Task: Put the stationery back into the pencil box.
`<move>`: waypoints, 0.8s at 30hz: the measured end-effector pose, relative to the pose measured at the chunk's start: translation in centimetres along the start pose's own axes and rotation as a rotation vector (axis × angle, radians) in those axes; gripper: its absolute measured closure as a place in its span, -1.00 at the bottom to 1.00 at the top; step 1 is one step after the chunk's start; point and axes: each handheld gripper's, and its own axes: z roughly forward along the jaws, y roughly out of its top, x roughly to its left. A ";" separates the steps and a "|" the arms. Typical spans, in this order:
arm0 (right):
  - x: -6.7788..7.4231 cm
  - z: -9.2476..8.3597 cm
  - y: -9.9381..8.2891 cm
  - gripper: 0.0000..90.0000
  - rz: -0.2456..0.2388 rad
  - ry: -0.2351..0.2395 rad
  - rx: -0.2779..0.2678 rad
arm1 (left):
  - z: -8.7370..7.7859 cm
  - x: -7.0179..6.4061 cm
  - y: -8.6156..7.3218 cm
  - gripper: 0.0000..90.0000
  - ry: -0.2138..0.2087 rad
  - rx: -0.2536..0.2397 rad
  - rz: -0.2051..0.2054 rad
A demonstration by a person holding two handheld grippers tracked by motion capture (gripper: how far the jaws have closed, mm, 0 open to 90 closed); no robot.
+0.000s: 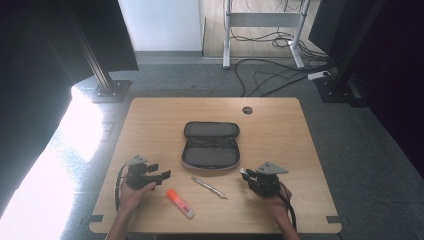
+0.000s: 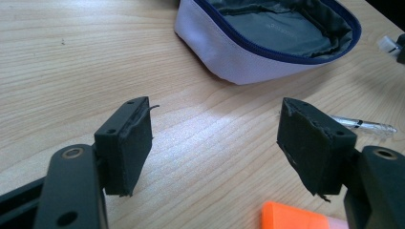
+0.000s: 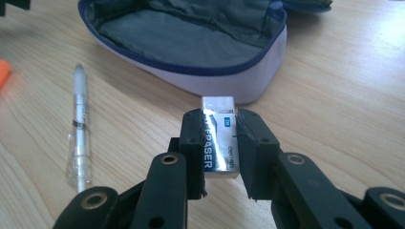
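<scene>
Your right gripper [image 3: 217,143] has its jaws clamped on the eraser [image 3: 218,138], just in front of the open pencil case [image 3: 248,78]. It is light, firm and a little rubbery, so hold its long flat sides. Your left gripper [image 2: 215,143] stands wide open, empty, over the table [image 2: 62,71].

The left gripper [image 1: 161,175] sits low with its jaws wide apart. The right gripper [image 1: 245,174] squeezes its jaws together.
</scene>
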 end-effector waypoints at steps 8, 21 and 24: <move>-0.1 -0.3 0.8 0.62 0.003 -0.002 -0.026 | 0.2 0.0 0.0 -0.38 -0.006 0.015 0.001; 0.3 -0.4 2.2 0.62 -0.018 -0.007 -0.057 | 0.3 -0.1 0.0 -0.39 -0.020 0.009 -0.001; 0.3 -0.5 2.6 0.62 -0.016 -0.006 -0.067 | 0.5 -0.1 -0.1 -0.39 -0.019 0.021 0.001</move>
